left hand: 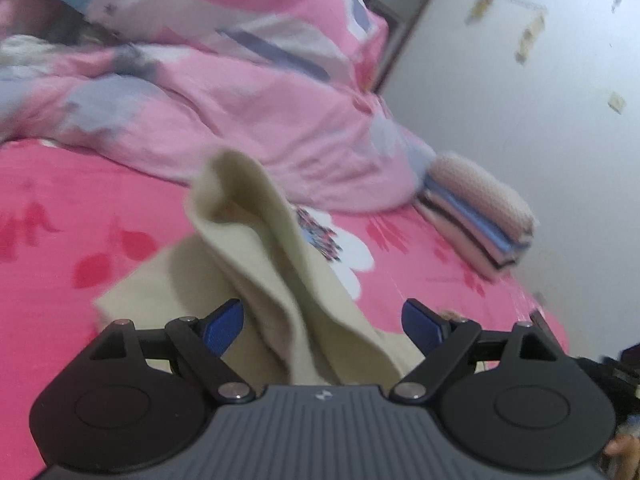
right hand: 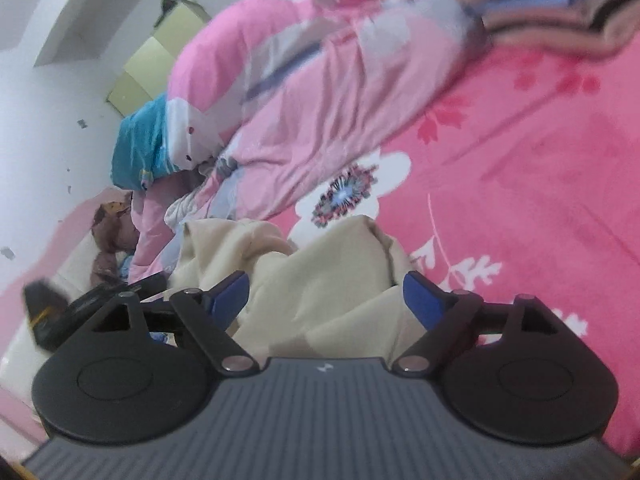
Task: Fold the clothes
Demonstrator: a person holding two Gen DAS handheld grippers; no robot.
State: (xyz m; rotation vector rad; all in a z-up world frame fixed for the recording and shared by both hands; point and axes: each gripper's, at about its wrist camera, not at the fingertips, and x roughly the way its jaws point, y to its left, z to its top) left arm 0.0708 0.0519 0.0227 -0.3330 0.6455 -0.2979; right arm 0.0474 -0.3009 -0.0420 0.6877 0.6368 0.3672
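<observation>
Left wrist view: the left gripper [left hand: 322,326] has its blue fingers [left hand: 224,326] spread wide. A cream garment [left hand: 256,248] lies on the pink floral bedsheet [left hand: 60,220], in the lower centre of the frame. One fold of it stands up in a ridge between the fingers, clear of the right pad; contact with the left pad cannot be told. A rumpled pink quilt [left hand: 240,80] fills the upper left, directly behind the garment. A stack of folded clothes [left hand: 480,220] sits at centre right, against the quilt's edge and near the white wall [left hand: 520,80].

Right wrist view: the right gripper [right hand: 326,300] also has its fingers apart, with the cream garment bunched between them, not pinched. A stuffed toy [right hand: 108,236] lies at the left edge. A dark object [right hand: 44,308] at lower left is too blurred to identify.
</observation>
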